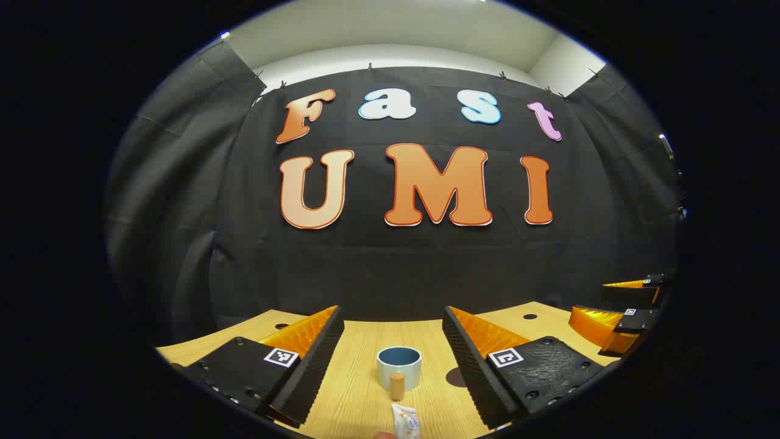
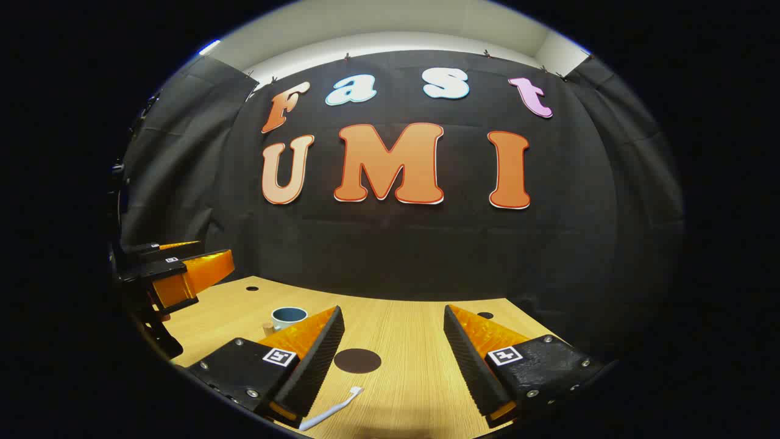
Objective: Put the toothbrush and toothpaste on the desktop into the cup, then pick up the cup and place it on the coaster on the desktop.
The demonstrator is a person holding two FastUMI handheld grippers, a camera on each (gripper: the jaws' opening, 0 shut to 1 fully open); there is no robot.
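Left gripper view is showing the left hand-held gripper (image 1: 393,360) spread wide, gripping nothing, toothpaste (image 1: 406,422) lying dead ahead, long axis pointing at the cup (image 1: 399,366). Right hand-held gripper (image 2: 393,360), likewise agape, is sitting nearer the toothbrush (image 2: 332,410) lying diagonally on the desk (image 2: 414,341).

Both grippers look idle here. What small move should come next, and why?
Probably lower the open left gripper onto the toothpaste, which lies on the desktop just in front of the cup. The right gripper is open, the toothbrush lying near its fingers.
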